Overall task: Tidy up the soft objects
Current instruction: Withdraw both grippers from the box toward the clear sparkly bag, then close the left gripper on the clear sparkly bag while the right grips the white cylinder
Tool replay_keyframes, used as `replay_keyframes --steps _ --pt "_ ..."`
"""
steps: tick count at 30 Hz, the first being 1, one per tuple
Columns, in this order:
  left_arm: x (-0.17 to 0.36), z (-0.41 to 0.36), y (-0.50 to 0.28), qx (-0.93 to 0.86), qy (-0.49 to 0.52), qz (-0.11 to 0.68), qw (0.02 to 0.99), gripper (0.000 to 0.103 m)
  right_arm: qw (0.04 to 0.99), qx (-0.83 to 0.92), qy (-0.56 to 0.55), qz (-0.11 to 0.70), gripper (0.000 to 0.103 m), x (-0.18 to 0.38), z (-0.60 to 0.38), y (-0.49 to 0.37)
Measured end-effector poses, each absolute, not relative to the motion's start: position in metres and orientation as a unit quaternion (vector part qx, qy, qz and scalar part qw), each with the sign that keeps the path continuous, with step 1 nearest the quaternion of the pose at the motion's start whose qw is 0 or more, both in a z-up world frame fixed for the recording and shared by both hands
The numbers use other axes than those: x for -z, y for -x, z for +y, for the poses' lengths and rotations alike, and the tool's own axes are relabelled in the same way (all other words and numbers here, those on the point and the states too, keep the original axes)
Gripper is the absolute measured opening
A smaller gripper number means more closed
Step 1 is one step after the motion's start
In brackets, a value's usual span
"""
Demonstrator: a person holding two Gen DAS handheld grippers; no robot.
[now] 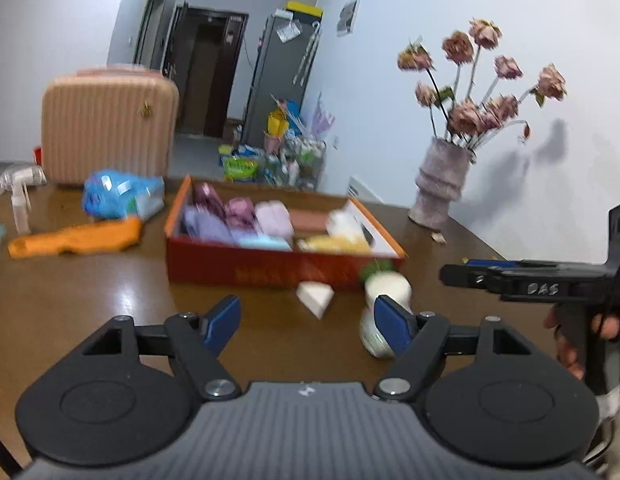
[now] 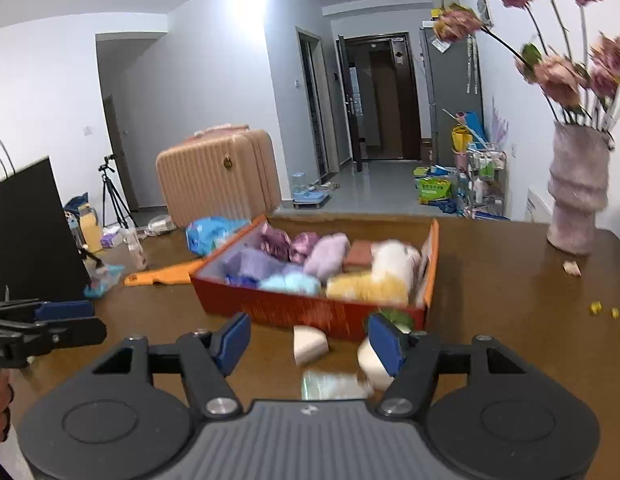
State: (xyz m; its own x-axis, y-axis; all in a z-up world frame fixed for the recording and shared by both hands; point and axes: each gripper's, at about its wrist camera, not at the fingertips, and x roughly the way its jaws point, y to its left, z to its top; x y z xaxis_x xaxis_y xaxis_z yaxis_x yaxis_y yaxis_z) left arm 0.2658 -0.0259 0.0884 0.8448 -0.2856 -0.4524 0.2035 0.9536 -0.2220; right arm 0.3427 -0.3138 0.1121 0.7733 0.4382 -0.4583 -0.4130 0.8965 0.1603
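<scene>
From the left wrist: the left gripper [image 1: 307,326] hangs over the brown table [image 1: 89,300] with its blue pads spread wide and nothing between them. Dead ahead, just short of the red box [image 1: 269,268], sits a small white wedge [image 1: 316,298], and to its right lies a white plush radish [image 1: 384,308] with green leaves. Its long axis runs from near the camera away toward the box, and its near end is partly hidden behind the right pad [image 1: 394,330]. The box is already packed with rolled soft pieces, purple, pink, blue and yellow. At the right edge the right gripper [image 1: 456,272] reaches in side-on, a hand [image 1: 570,340] under it.

From the right wrist: the right gripper [image 2: 310,338] is released too, jaws apart and empty. The wedge [image 2: 307,344] lies straight in front between the pads; the radish [image 2: 374,360] lies behind the right pad. Both grippers look about equally near. The box wall [image 2: 310,312] stands right behind both pieces, so any lift must clear it. The vase [image 2: 578,200] stands well off to the right.
</scene>
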Motion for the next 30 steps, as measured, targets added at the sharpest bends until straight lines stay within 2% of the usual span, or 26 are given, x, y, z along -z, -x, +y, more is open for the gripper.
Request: replay_keyframes --steps 4,10,13,17,19,21,22,24,26,27,30 --pt "-0.062 -0.045 -0.263 0.138 0.097 0.279 0.945 0.078 0.942 -0.202 -0.051 0.263 0.065 -0.081 -0.325 -0.323" --pt "-0.04 -0.09 -0.29 0.163 0.06 0.31 0.935 0.079 0.951 -0.16 -0.067 0.257 0.065 -0.062 -0.346 -0.316" --pt "-0.033 -0.112 -0.314 0.164 0.063 0.302 0.937 0.09 0.956 -0.142 -0.079 0.246 0.065 -0.062 -0.362 -0.321" --pt "-0.021 -0.142 -0.349 0.166 0.043 0.302 0.938 0.09 0.962 -0.116 -0.064 0.239 0.065 -0.058 -0.372 -0.341" --pt "-0.012 -0.153 -0.365 0.17 0.034 0.307 0.936 0.079 0.963 -0.112 -0.054 0.238 0.065 -0.056 -0.374 -0.351" --pt "-0.002 -0.158 -0.376 0.183 0.019 0.322 0.929 0.05 0.963 -0.115 -0.044 0.239 0.065 -0.054 -0.37 -0.364" --pt "0.003 -0.159 -0.38 0.191 0.018 0.331 0.924 0.045 0.963 -0.119 -0.04 0.241 0.065 -0.053 -0.366 -0.372" --pt "0.008 -0.15 -0.379 0.193 0.029 0.326 0.925 0.041 0.96 -0.131 -0.023 0.245 0.065 -0.05 -0.352 -0.388" --pt "0.004 -0.132 -0.378 0.178 0.048 0.32 0.929 0.04 0.958 -0.143 0.005 0.248 0.067 -0.044 -0.334 -0.405" --pt "0.001 -0.122 -0.376 0.167 0.056 0.316 0.932 0.04 0.956 -0.148 0.017 0.251 0.073 -0.04 -0.326 -0.413" --pt "-0.01 -0.088 -0.375 0.126 0.074 0.301 0.942 0.04 0.951 -0.148 0.038 0.269 0.073 -0.028 -0.303 -0.441"
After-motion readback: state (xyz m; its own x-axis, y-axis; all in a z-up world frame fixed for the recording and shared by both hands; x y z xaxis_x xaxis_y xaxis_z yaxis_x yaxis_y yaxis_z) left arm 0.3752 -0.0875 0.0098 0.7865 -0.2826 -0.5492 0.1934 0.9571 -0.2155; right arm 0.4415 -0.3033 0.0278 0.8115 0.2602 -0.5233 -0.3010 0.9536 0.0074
